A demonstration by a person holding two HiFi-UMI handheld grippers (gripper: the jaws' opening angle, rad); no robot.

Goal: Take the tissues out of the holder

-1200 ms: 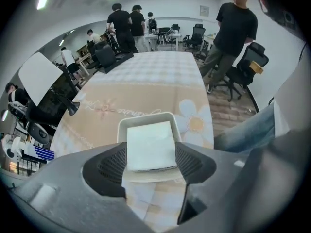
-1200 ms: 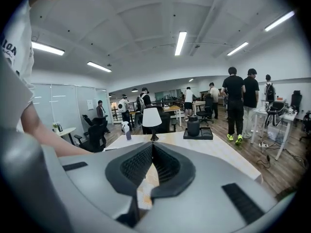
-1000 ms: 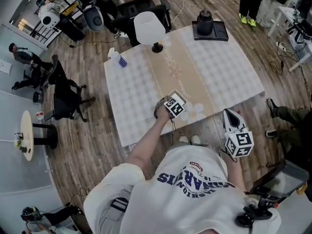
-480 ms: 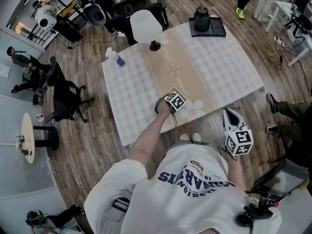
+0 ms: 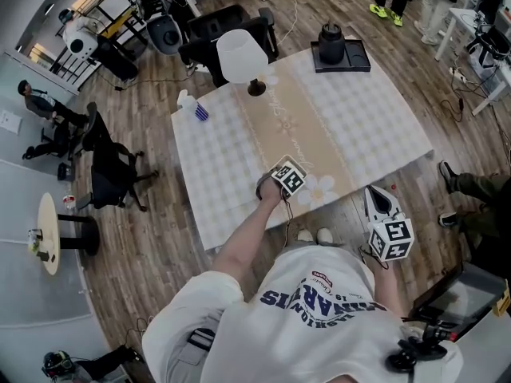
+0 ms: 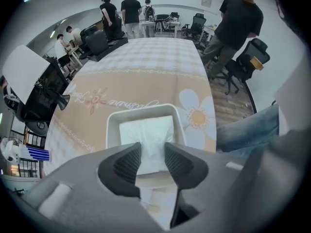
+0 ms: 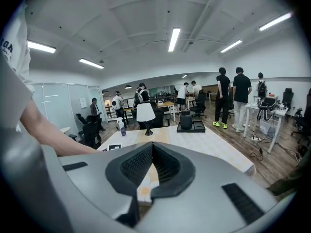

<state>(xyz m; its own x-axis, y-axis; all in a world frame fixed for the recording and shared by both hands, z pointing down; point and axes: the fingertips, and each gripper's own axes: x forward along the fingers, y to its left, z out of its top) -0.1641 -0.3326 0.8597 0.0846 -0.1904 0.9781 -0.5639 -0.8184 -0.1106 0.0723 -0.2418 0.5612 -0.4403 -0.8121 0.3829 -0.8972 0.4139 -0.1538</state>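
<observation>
Two idle things stand toward the left of the counter (image 5: 215, 174): a spray bottle (image 5: 192, 102) and, to its right, a white lamp (image 5: 241, 53), both well apart from the work. Further right, near the counter's front edge, the left claw (image 6: 153, 148) points steeply down over the white holder (image 6: 143, 110), which sits on the beige flowered runner with the tissues (image 6: 146, 130) lying folded inside it. Its jaws have just been closing and now stand about half apart, with the raised middle fold of the top tissue between them; the pads do not yet look pressed into it, so no firm pinch shows. The step in hand appears to be taking that first hold. To do it well, the person would likely close the jaws fully on the fold alone, keeping the tips above the holder's rim so they catch paper and not plastic, then lift straight up and slowly, since tissue tears easily and a light holder may ride up with the stack. Off at the far right corner a black tray (image 5: 359, 53) carries a dark kettle (image 5: 332, 37), clear of everything. Rightmost, off the counter's edge beside the person, the right claw (image 7: 152, 149) has its jaws together with nothing between them; it could probably help by pressing down on the holder's wall while the other one pulls.
</observation>
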